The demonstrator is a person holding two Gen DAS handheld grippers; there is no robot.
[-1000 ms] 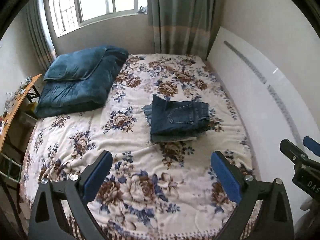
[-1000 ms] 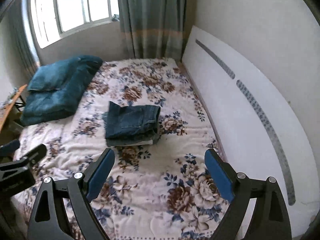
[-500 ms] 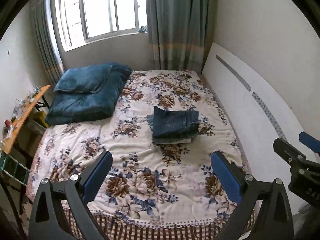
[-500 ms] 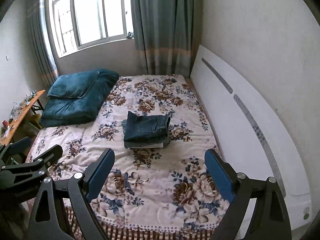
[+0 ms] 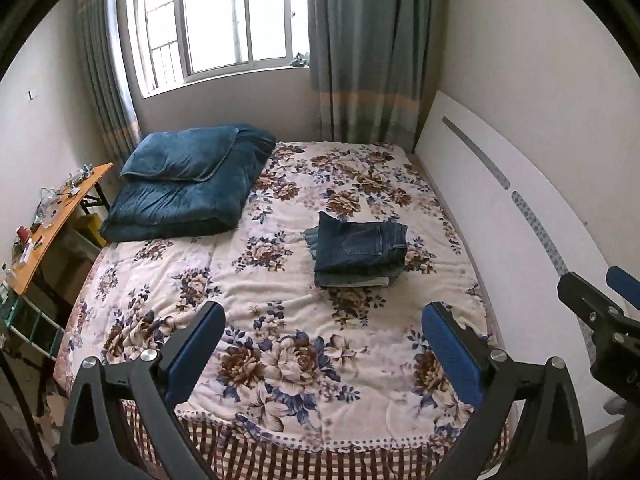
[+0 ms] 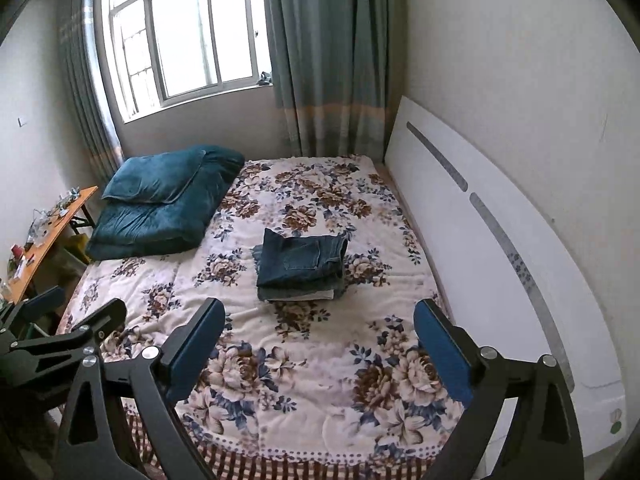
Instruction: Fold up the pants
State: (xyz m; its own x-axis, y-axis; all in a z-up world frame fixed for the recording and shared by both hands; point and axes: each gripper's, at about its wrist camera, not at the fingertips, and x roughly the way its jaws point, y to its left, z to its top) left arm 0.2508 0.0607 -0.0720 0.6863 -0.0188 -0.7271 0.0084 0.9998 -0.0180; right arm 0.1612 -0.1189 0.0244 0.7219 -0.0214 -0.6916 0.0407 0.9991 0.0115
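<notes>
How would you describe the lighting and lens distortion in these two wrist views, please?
Left wrist view: the window is blown out white, the bed evenly daylit, and the white headboard bows from fisheye distortion. Right wrist view: same overexposed window, dark vignette at the corners; the folded jeans stay sharp, with soft shadows.

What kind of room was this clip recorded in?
A bedroom in a home, most likely. A bed with a floral blanket fills the room, a folded blue quilt and folded jeans lie on it, and a curtained window is behind.
</notes>
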